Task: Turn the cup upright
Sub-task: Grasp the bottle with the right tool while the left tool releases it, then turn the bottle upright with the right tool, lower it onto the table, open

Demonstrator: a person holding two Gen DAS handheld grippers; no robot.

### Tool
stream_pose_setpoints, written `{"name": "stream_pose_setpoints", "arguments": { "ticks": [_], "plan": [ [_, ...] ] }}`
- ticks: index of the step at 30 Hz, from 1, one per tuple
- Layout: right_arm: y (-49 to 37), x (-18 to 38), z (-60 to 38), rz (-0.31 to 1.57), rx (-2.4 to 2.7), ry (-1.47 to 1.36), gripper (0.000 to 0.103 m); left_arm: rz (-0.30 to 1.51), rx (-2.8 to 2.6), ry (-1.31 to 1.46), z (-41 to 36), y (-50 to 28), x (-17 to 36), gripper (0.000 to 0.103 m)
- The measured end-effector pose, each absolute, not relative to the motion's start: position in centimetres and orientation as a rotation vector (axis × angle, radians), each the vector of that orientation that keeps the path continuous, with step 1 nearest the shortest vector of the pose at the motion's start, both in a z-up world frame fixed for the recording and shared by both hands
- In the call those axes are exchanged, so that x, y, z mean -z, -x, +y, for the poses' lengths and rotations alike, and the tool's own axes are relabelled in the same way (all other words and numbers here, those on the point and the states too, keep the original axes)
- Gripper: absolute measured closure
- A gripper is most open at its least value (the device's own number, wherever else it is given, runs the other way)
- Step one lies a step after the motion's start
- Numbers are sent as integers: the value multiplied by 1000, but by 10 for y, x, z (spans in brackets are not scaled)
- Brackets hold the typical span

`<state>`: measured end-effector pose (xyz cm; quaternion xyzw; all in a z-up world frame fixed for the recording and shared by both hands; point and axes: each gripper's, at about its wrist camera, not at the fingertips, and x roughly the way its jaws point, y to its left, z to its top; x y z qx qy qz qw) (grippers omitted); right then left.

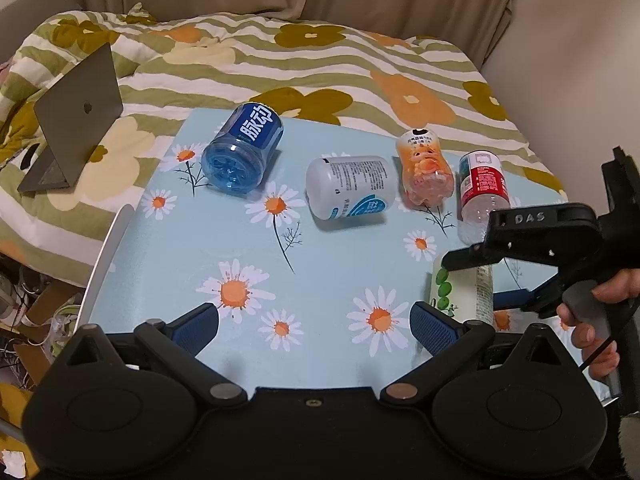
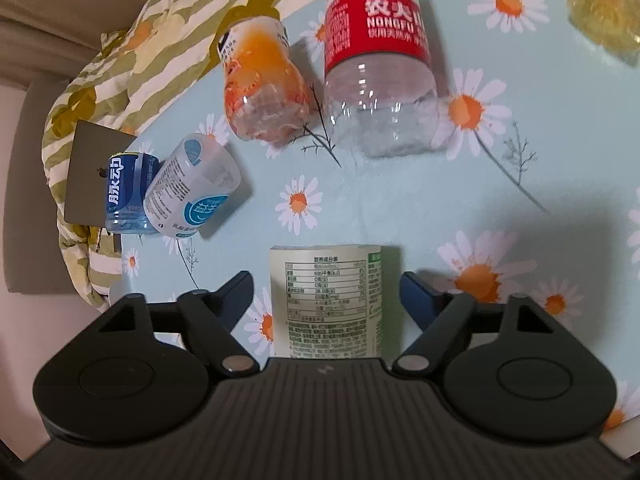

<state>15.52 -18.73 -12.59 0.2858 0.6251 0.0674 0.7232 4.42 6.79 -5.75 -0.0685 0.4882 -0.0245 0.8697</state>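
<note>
A pale cup with a green label (image 2: 326,300) stands between the open fingers of my right gripper (image 2: 326,296); neither pad touches it. In the left wrist view the same cup (image 1: 460,292) stands at the table's right edge with the right gripper (image 1: 476,280) around it. Several cut-bottle cups lie on their sides: a blue one (image 1: 242,148), a white one (image 1: 352,186), an orange one (image 1: 426,168) and a red-labelled clear one (image 1: 482,190). My left gripper (image 1: 314,326) is open and empty over the table's near edge.
The light-blue daisy-print table (image 1: 240,256) stands against a bed with a floral quilt (image 1: 280,60). A grey laptop (image 1: 72,120) stands open on the quilt at left. A yellowish cup (image 2: 604,12) lies at the far right in the right wrist view.
</note>
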Motion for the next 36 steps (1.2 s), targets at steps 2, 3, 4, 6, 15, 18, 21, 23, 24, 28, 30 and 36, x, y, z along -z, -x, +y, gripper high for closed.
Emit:
{"name": "stream_pose_setpoints", "arguments": {
  "ticks": [2,3,4,6,15,18,21,23,24,28,30,36],
  "plan": [
    [-154,130,-186,1392,-145,-640,26,1018,54,143,70,-45,57,0],
    [-154,131,-185,1391,-145,-648,26,1017,54,142,71,-46,57,0],
    [-153,131,-186,1388,-143,-658,26,1017,55,142,71,-46,56,0],
    [-152,131,-186,1382,-142,-659,27,1017,56,143,72,-46,56,0],
    [-145,100,-187,1325,-234,-631,30,995,39,118,75,-48,44,0],
    [-138,74,-190,1214,-268,-586,29,976,20,130,78,-44,37,0],
    [-124,56,-191,1006,-262,-497,28,973,7,129,78,-41,37,0],
    [-113,57,-187,877,-252,-423,28,984,-2,115,77,-40,41,0],
    [-110,61,-183,830,-248,-387,28,988,-6,107,76,-39,44,0],
    [-96,89,-170,676,-189,-311,28,997,-25,102,76,-33,54,0],
    [-89,101,-165,619,-178,-288,28,993,-21,104,77,-29,60,0],
    [-66,111,-155,510,-203,-181,27,986,-11,68,77,-22,67,0]
  ]
}}
